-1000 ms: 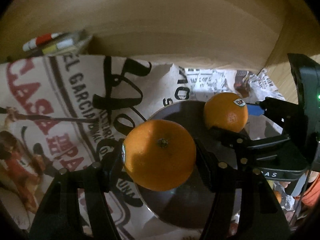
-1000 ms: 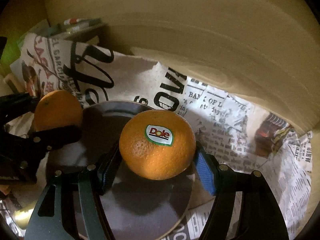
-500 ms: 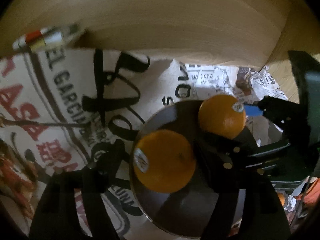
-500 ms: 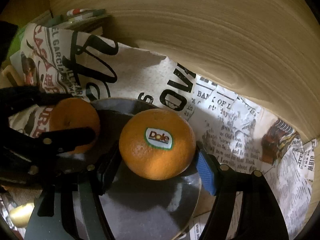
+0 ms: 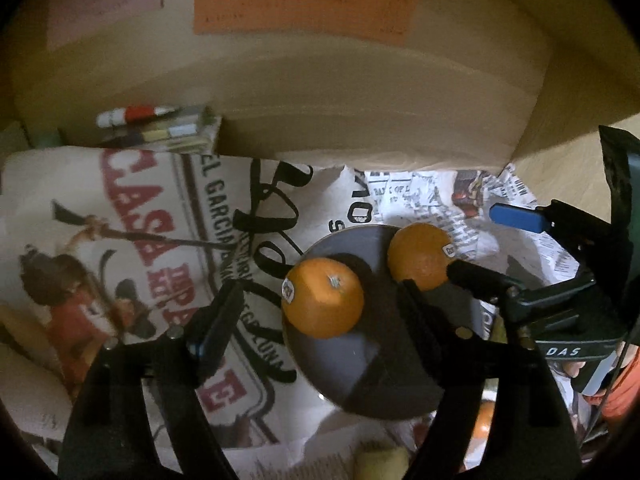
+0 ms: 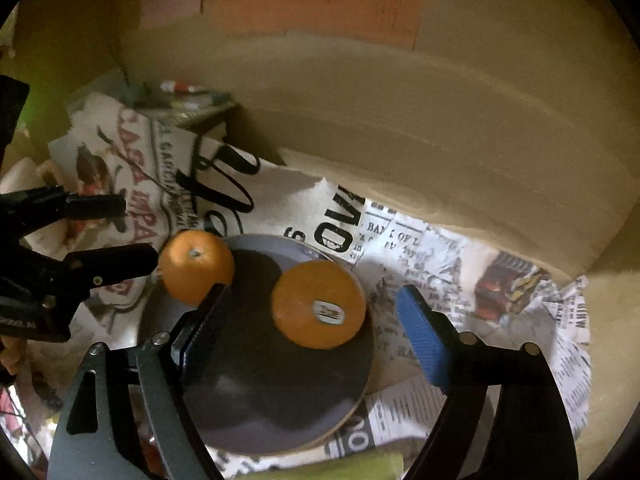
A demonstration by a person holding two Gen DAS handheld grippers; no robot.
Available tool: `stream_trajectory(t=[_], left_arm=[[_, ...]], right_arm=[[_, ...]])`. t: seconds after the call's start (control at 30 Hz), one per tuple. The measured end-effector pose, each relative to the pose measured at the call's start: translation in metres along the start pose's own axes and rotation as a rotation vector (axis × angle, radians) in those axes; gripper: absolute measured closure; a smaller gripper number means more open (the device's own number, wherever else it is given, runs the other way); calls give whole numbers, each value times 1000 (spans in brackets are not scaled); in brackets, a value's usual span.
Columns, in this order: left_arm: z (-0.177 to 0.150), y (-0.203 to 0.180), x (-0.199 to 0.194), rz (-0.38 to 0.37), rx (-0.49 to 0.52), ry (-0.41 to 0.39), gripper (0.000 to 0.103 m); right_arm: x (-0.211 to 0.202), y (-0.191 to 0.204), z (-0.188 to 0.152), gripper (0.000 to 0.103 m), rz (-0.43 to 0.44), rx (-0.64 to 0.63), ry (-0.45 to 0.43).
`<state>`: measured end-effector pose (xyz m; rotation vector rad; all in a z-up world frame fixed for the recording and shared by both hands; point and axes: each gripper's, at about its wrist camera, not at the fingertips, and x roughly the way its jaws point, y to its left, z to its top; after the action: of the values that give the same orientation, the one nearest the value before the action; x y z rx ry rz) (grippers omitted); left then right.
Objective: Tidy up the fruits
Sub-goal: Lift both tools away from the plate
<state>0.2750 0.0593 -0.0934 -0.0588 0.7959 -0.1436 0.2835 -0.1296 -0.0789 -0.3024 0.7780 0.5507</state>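
Two oranges lie on a round dark plate [image 5: 360, 364] on newspaper. In the left wrist view the near orange [image 5: 322, 298] rests at the plate's left edge, free between the spread fingers of my left gripper [image 5: 316, 312]. The second orange [image 5: 420, 256] lies at the plate's far right. In the right wrist view that stickered orange [image 6: 319, 305] sits on the plate [image 6: 256, 392], loose between the wide jaws of my right gripper [image 6: 316, 320]. The other orange [image 6: 195, 266] shows at the left by my left gripper's fingers [image 6: 112, 264].
Printed newspaper sheets [image 5: 152, 248] cover the wooden surface. A wooden wall [image 5: 320, 80] with coloured paper notes rises behind. A pen and small packets [image 5: 156, 128] lie at the back left. More fruit [image 5: 482, 420] shows at the bottom right.
Both grippers have opened and let go of their oranges, which now rest on the plate. Both grippers have drawn back and up from the plate.
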Motion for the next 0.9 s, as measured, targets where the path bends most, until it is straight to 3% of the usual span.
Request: stream_trajectory(t=[0.37,0.67,0.9], left_arm=[[-44,-13,-58,-3,39,-47,15],[-102,-19,-67,-2,38,17,14],[-145,-24,-57,0,47,73,14]], right_arm=[[-65,33,-23,20,-17,3,-111],[-92,46,-70,20,-25,71,-130],[-101,43,-111,20,-39,150,-96]])
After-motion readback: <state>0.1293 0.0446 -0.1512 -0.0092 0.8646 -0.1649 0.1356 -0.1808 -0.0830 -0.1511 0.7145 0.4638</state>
